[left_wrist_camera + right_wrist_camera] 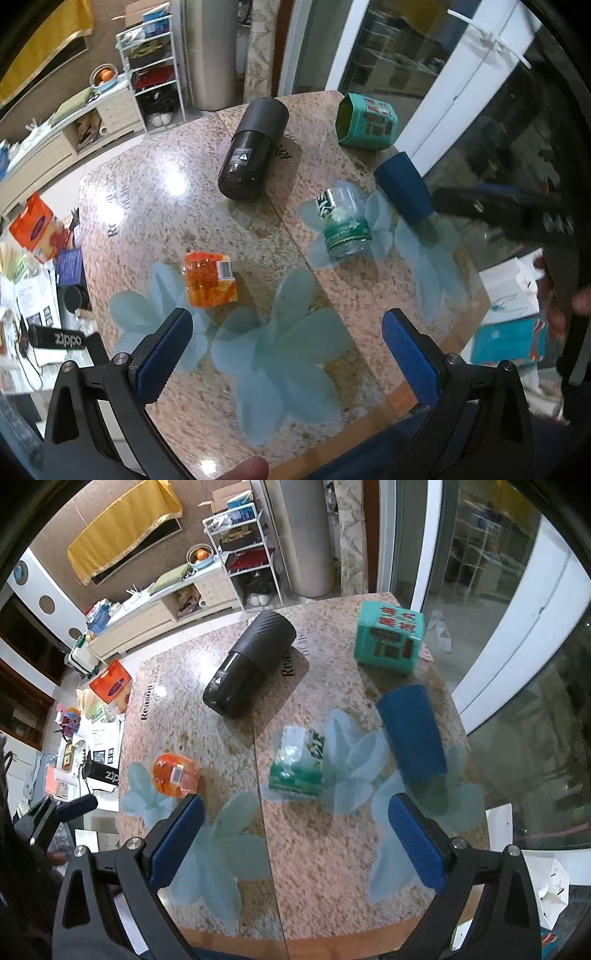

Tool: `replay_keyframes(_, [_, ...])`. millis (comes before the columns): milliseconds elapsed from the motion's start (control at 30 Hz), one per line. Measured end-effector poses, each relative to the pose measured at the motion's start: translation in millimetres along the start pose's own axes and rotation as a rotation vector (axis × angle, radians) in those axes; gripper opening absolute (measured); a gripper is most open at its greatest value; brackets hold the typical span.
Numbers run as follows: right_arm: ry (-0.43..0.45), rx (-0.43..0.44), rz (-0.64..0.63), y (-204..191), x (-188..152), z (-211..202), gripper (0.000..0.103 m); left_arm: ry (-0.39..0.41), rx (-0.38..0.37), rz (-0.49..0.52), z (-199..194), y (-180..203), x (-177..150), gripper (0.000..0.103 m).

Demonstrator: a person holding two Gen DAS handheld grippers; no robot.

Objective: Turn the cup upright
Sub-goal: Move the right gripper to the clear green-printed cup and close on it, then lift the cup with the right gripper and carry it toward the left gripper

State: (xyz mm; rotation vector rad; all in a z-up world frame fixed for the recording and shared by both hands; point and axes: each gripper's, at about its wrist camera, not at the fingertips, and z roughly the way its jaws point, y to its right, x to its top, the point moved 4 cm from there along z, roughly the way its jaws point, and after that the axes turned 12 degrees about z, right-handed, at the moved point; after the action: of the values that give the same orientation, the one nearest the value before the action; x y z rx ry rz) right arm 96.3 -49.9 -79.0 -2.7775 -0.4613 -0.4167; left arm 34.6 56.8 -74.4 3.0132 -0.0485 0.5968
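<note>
Both blue-padded grippers, left and right, hang released w/ jaws wide and nothing between them over the speckled granite-look table printed "Reason". Dark blue tapered plastic cup lies tipped near the table's right edge, long axis running near-to-far, mouth prob. toward the camera. Clear green-labelled jar lies on its side beside it; black cylinder flask, teal printed box, orange wrapped pack sit apart.

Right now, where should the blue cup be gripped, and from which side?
Grip across its side walls, about mid-height, with the right gripper coming from the near table edge. The blue cup stands on end with straight sides, sits apart from the green bottle on its left, and lies just ahead of that gripper's open jaws.
</note>
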Motion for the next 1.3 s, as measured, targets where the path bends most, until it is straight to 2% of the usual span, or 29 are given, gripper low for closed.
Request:
replay_keyframes(200, [-0.083,-0.022,-0.021,-19.3,14.3,41.5,0.1,-0.03,-0.019,0.036,17.2,-11.5,-5.4,0.103])
replay_keyframes(367, [-0.161,-0.052,-0.036,-28.6,18.8,76.3,0.1,-0.039,-0.075,-0.01,33.5,-25.7,-9.4,0.103])
replay_keyframes(700, [-0.28,-0.132,0.007,-13.8,27.7,136.2,0.1,-0.092,-0.095,-0.019,58.8,-46.0,-16.4,0.103])
replay_keyframes(867, [-0.346,-0.155,0.036,-4.1,26.5,154.0,0.1,-0.103,-0.099,-0.037,67.5,-58.3,-18.9,0.103])
replay_keyframes(967, [-0.354,-0.179,0.024,-1.6,27.2,155.6,0.1,-0.11,-0.107,-0.057,70.4,-64.8,-20.0,0.103])
replay_keyframes(1000, [-0.363,-0.182,0.029,-0.7,27.0,155.9,0.094,-0.11,-0.107,-0.061,71.0,-66.3,-20.2,0.103])
replay_keyframes(1033, [-0.373,-0.186,0.031,0.3,27.0,156.2,0.082,-0.109,-0.108,-0.063,71.1,-67.6,-20.1,0.103])
replay_keyframes(1100, [-0.388,-0.204,0.026,3.5,27.1,155.0,0.068,-0.108,-0.107,-0.067,71.6,-69.2,-19.0,0.103])
replay_keyframes(1133, [-0.396,-0.202,0.024,3.5,26.0,154.8,0.065,-0.106,-0.108,-0.071,71.9,-69.9,-18.7,0.103])
replay_keyframes(1300, [-0.416,-0.165,0.024,11.1,23.6,146.5,0.062,-0.104,-0.107,-0.101,72.6,-73.0,-20.6,0.103])
